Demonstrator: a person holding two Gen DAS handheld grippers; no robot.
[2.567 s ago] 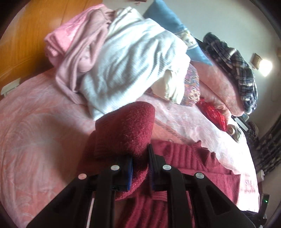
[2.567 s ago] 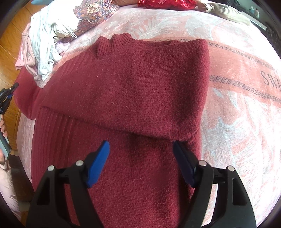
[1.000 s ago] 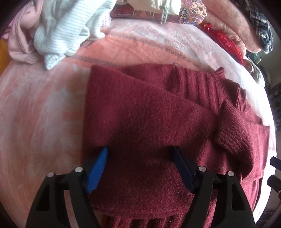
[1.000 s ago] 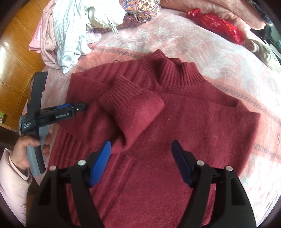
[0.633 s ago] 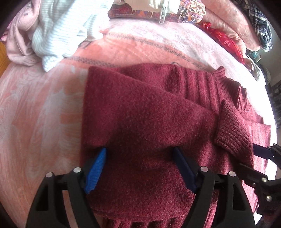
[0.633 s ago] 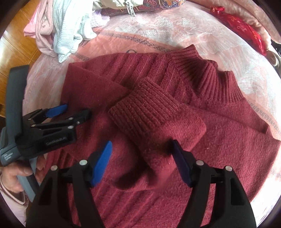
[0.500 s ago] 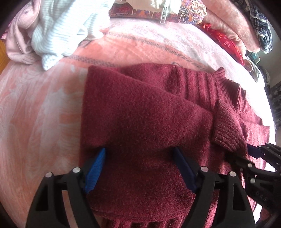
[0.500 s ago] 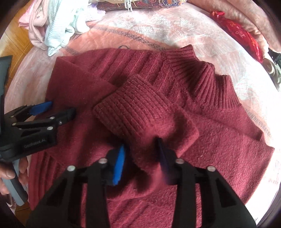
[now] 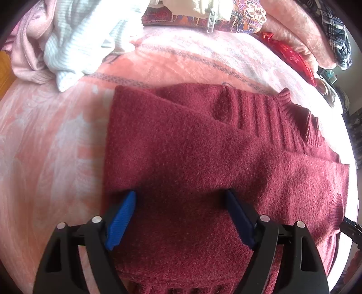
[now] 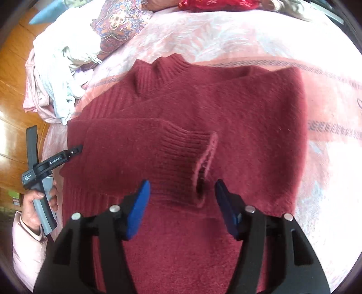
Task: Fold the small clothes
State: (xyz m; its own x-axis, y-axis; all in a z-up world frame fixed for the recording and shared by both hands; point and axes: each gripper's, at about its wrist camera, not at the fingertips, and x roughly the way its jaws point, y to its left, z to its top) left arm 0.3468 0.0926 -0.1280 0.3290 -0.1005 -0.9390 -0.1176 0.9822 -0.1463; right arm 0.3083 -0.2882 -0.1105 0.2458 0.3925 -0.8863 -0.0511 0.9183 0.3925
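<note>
A dark red knit sweater [image 9: 203,158] lies flat on the pink bedspread [image 9: 45,147], both sleeves folded across its body. In the right wrist view the sweater [image 10: 226,108] shows its collar at the top and a ribbed cuff [image 10: 187,147] lying across the middle. My left gripper [image 9: 181,214] is open over the sweater's left side, empty. My right gripper [image 10: 181,199] is open just above the cuff, empty. The left gripper also shows in the right wrist view [image 10: 54,160], at the sweater's left edge.
A heap of white and pink clothes [image 9: 67,40] lies at the far left of the bed. A patterned cushion [image 9: 237,13], a red pouch [image 9: 291,56] and a plaid garment [image 9: 337,38] lie along the far side. Wooden floor [image 10: 13,90] shows at the left.
My right gripper closed on the cuffed sleeve, carried it across the sweater, then opened and let it go. The cuff now lies flat. My left gripper stayed open and barely moved.
</note>
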